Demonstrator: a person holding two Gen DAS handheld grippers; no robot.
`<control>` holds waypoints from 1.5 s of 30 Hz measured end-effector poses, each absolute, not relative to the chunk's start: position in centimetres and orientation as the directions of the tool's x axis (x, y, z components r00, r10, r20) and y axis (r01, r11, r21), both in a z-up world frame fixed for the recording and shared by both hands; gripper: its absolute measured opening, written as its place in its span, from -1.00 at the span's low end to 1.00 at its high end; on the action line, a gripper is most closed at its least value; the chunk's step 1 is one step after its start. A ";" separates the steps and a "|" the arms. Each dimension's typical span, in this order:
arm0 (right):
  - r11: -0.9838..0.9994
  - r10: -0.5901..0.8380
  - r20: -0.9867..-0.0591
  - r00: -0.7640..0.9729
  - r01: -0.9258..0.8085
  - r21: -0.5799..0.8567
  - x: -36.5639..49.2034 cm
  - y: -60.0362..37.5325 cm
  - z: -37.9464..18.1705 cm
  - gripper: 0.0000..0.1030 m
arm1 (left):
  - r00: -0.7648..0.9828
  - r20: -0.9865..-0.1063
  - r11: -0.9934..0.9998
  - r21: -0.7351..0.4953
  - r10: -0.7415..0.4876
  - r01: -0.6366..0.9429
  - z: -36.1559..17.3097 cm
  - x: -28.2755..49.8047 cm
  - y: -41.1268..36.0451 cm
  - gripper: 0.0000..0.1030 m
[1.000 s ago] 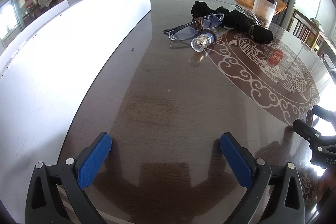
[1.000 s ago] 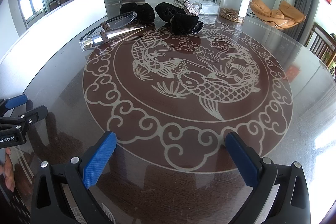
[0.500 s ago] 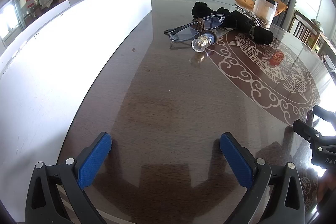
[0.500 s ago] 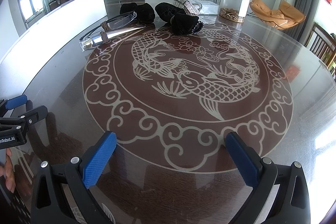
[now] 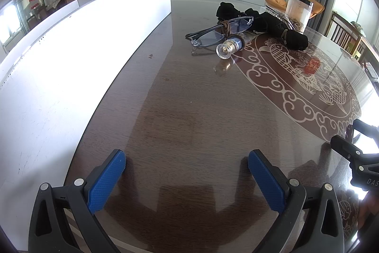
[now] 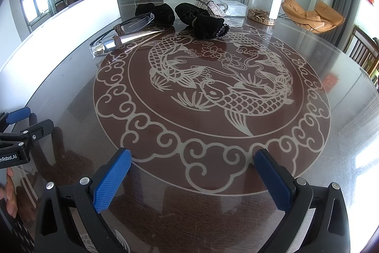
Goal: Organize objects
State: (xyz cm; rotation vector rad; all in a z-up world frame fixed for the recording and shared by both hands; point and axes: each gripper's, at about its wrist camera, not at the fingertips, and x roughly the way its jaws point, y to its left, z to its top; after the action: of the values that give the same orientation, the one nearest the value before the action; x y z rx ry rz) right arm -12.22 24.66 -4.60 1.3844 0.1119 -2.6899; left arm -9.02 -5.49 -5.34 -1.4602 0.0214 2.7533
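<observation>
Round glass-topped table [image 6: 343,134] w/ carp medallion [image 6: 213,91]. At medallion's far edge: glasses [image 5: 220,31], clear bottle [image 5: 233,45], black cloth bundles [image 6: 208,23]. Beyond medallion: clear jar [image 6: 265,1], sparkly clip [image 6: 208,5].

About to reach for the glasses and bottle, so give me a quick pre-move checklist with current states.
1. Left gripper open and empty: ok.
2. Right gripper open and empty: ok.
3. Table bare between grippers and objects: ok.
4. Glasses free to lift alone: not ok, they lie against the clear bottle.
5. Brown cord ties glasses to bottle: cannot tell.
6. Black cloth bundle clear of the glasses: cannot tell.
</observation>
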 end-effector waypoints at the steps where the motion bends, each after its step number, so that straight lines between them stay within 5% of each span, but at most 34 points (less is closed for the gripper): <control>1: -0.991 -0.068 -0.814 -0.577 0.135 -0.013 -12.3 24.7 -4.6 1.00 | -0.561 -0.828 -1.000 0.000 0.016 -0.028 -5.3 -9.0 -5.5 1.00; 39: -0.986 -0.079 -0.844 -0.530 0.164 -0.011 -12.1 24.6 -4.4 1.00 | -0.562 -0.827 -1.000 0.000 0.016 -0.028 -5.4 -8.9 -5.6 1.00; 45: -0.984 -0.156 -0.822 -0.548 0.155 0.083 -16.5 24.5 -2.2 1.00 | -0.564 -0.826 -1.000 0.001 0.014 -0.025 -5.3 -9.0 -5.5 1.00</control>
State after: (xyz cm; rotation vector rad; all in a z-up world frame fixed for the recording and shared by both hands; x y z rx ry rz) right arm -16.53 24.53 -2.17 1.3900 -0.0018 -2.6190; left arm -8.99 -5.54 -5.31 -1.4568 0.0198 2.7585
